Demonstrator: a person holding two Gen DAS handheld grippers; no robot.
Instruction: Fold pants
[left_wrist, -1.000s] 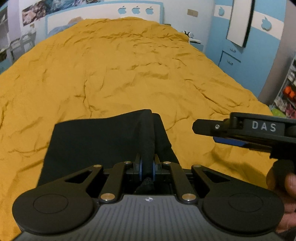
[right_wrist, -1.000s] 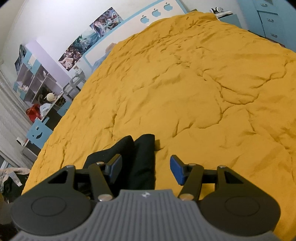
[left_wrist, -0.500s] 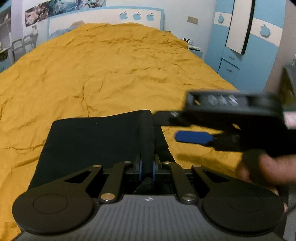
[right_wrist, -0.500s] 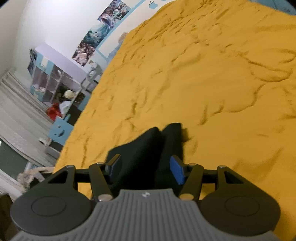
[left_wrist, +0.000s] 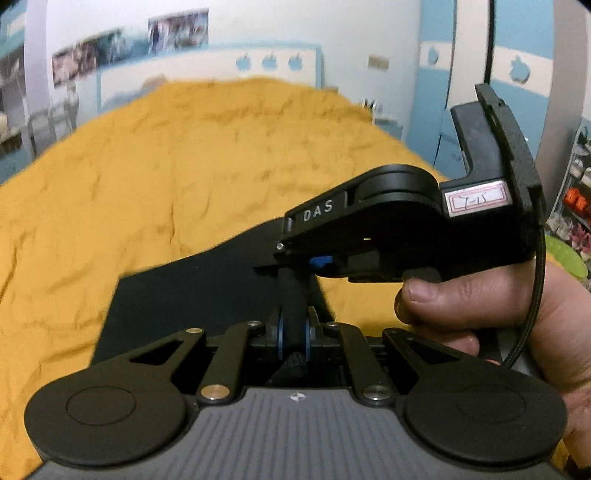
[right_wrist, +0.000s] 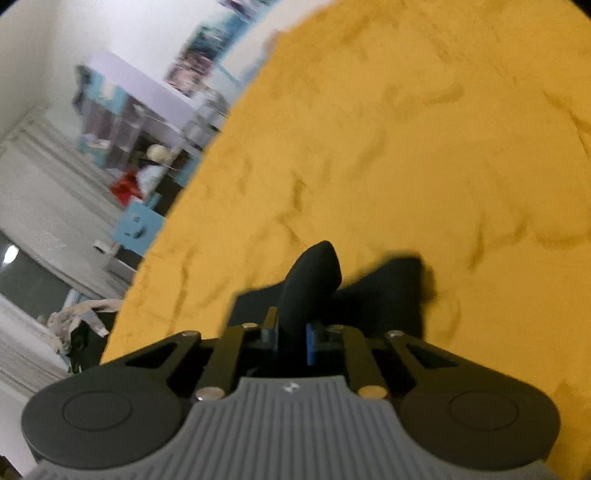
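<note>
Black pants (left_wrist: 177, 295) lie partly folded on a mustard-yellow bedspread (left_wrist: 184, 166). My left gripper (left_wrist: 293, 332) is shut on a bunched edge of the pants at the near side. My right gripper (right_wrist: 291, 338) is shut on a raised fold of the same pants (right_wrist: 314, 280), lifted off the bed. In the left wrist view the right gripper (left_wrist: 321, 262), held by a hand, sits just beyond and right of the left fingers, over the same fabric edge.
The bedspread (right_wrist: 406, 147) stretches far ahead. A white and blue headboard (left_wrist: 221, 70) and blue wardrobe (left_wrist: 517, 74) stand behind. Shelves and clutter (right_wrist: 147, 147) lie off the bed's left side.
The right gripper moved in over the pants edge beside the left gripper and shut on the fabric; it was open before. Both views tilted upward as the fabric was lifted.
</note>
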